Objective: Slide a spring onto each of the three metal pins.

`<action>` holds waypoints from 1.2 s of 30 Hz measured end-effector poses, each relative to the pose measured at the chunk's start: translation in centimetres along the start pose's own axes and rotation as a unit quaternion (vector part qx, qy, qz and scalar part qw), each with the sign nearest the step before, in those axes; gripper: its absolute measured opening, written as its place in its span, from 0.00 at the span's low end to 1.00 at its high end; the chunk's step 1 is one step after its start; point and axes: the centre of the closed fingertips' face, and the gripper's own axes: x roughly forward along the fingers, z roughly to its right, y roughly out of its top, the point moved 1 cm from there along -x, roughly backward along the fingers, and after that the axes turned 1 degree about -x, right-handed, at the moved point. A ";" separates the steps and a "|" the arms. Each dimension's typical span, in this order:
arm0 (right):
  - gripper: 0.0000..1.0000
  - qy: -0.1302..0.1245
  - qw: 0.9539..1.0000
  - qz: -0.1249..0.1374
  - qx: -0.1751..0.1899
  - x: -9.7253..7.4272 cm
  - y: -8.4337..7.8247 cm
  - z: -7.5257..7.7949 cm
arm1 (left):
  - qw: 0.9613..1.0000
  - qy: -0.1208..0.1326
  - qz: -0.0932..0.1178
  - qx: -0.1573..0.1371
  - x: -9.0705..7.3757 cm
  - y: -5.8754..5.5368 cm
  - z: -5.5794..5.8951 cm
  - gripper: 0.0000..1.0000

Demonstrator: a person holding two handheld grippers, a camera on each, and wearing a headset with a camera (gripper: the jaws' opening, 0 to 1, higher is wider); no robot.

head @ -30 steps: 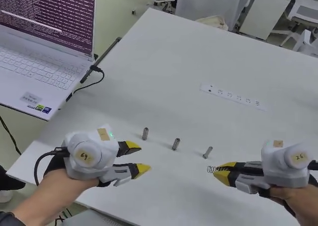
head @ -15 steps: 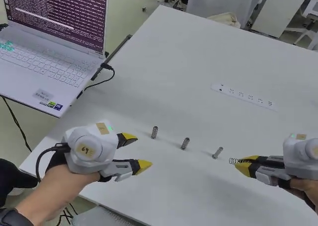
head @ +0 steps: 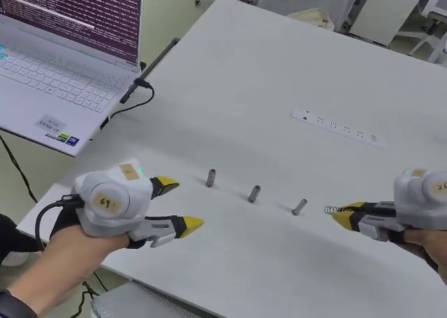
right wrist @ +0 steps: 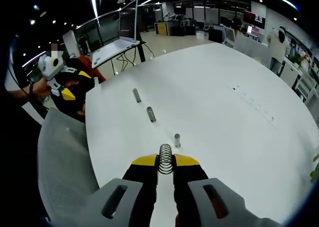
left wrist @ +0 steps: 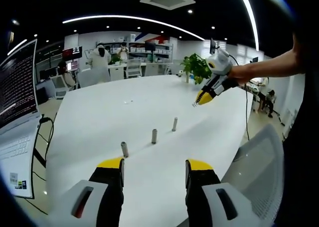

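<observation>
Three metal pins stand in a row on the white table: the left pin (head: 211,178) and the middle pin (head: 255,193) each carry a spring, the right pin (head: 299,207) is bare. My right gripper (head: 336,214) is shut on a loose spring (head: 330,210), held just right of the bare pin; in the right gripper view the spring (right wrist: 165,158) sticks out from the right gripper (right wrist: 165,163) toward that pin (right wrist: 177,139). My left gripper (head: 183,205) is open, left of the pins; its empty fingers (left wrist: 110,168) face the row (left wrist: 154,135).
An open laptop (head: 52,73) with a plugged cable (head: 133,98) sits at the table's left edge. A white power strip (head: 337,128) lies beyond the pins. Chairs stand past the far edge. The near table edge runs just under both grippers.
My right gripper with the spring has lifted and drawn away to the right of the bare pin. The left gripper stays open in about the same place. The head camera has shifted.
</observation>
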 end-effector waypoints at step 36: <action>0.09 0.019 0.997 -0.076 0.003 6.1 0.4 1.7 | 0.999 0.031 -0.003 -0.029 -1.0 -1.1 -2.2 0.55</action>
